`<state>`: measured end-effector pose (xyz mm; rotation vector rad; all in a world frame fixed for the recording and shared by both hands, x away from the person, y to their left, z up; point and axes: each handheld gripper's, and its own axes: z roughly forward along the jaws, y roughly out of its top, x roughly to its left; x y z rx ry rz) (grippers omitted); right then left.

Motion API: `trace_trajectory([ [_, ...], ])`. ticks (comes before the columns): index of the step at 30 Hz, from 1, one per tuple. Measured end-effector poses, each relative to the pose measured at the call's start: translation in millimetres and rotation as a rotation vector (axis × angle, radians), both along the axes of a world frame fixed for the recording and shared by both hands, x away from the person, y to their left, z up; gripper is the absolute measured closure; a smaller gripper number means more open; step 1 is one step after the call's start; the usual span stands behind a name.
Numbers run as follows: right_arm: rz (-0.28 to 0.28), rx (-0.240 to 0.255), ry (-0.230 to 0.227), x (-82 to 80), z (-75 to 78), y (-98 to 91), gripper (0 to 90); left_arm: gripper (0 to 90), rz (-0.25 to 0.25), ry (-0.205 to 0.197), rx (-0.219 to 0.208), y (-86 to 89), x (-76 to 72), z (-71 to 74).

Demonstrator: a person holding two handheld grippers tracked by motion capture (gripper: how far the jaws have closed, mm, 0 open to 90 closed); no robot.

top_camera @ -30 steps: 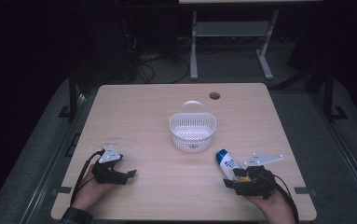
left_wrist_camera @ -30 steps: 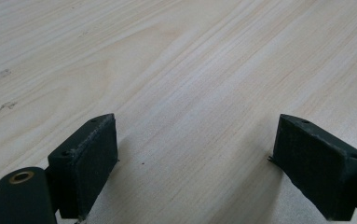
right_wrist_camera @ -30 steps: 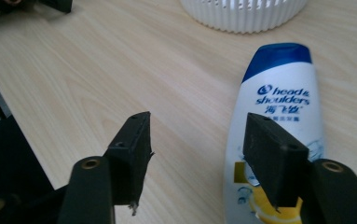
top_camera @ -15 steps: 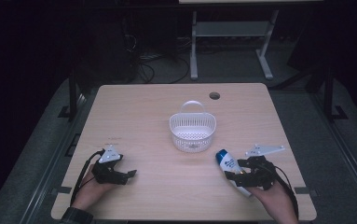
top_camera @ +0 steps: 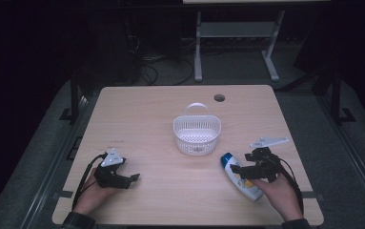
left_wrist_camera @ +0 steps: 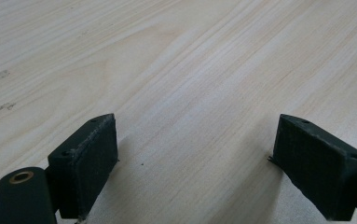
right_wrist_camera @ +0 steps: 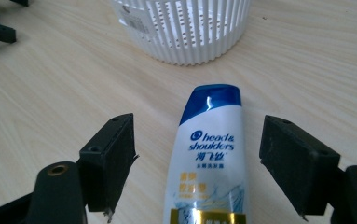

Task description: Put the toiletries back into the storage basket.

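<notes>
Here, white shampoo bottle [right_wrist_camera: 209,163], blue cap, lying flat

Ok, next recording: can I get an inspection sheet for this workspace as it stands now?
Surface: light wooden table, round hole near far edge.
Job's things: white shampoo bottle with blue cap lying flat; white slotted plastic basket upright, nothing seen inside.
Clutter: nothing seen.
Grippers: left gripper open over bare wood; right gripper just opened, fingers clear of bottle.
Cables: one trails from each gripper.
Surroundings: dark; grey table legs behind.
</notes>
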<state>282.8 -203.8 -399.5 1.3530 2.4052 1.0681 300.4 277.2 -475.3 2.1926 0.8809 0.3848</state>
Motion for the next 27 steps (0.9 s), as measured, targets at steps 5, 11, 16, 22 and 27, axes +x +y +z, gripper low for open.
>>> trace_trajectory([
  [5,0.0,-0.036,0.015,11.3,-3.3,6.7,25.2,13.0,-0.001,0.0,0.0,-0.1,0.1,0.0],
  [11,0.004,-0.075,0.033,23.7,-12.4,15.9,25.2,13.1,-0.001,0.0,0.0,-0.1,0.0,0.0],
  [16,0.004,-0.116,0.057,31.2,-19.9,23.3,25.2,13.1,-0.003,0.001,0.001,-0.1,0.0,0.0],
  [22,0.009,-0.175,0.08,37.4,-28.6,31.5,25.0,13.1,-0.004,0.001,0.0,-0.1,0.0,0.0],
  [27,0.006,-0.21,0.114,38.8,-36.5,33.9,25.0,13.1,-0.004,0.0,0.001,-0.2,-0.1,0.1],
])
